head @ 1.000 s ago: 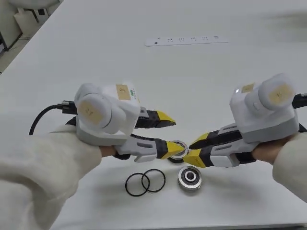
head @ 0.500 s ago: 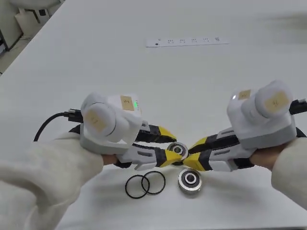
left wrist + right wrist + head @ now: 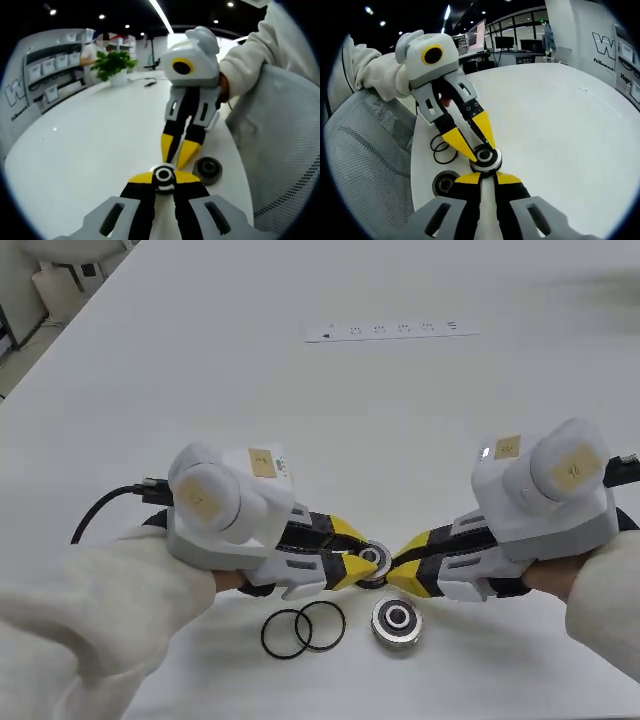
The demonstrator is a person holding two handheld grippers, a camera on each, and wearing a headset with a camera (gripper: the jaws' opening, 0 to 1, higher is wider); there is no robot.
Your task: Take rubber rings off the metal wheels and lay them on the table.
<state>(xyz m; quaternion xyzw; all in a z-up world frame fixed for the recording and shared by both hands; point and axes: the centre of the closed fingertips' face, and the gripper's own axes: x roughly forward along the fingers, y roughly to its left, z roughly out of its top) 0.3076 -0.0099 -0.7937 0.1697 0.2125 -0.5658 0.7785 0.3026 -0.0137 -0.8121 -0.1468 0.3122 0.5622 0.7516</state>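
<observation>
A small metal wheel (image 3: 374, 559) with a dark rubber ring on its rim hangs just above the table. My left gripper (image 3: 362, 558) is shut on it from the left, and its yellow jaws clamp the wheel (image 3: 164, 175) in the left gripper view. My right gripper (image 3: 398, 562) meets it from the right with its jaws together, pinching the rim (image 3: 488, 159). A second wheel (image 3: 397, 621) lies flat on the table below the grippers. Two loose black rubber rings (image 3: 302, 627) lie overlapping to its left.
The white table (image 3: 320, 420) stretches far ahead, with a white power strip (image 3: 392, 331) near its back. A black cable (image 3: 100, 508) trails from the left gripper. A mesh chair back (image 3: 365, 165) stands at the table's near edge.
My left gripper's jaws, wide apart a second ago, have shut on the wheel. The right gripper has stayed at the wheel's rim, shifting slightly lower.
</observation>
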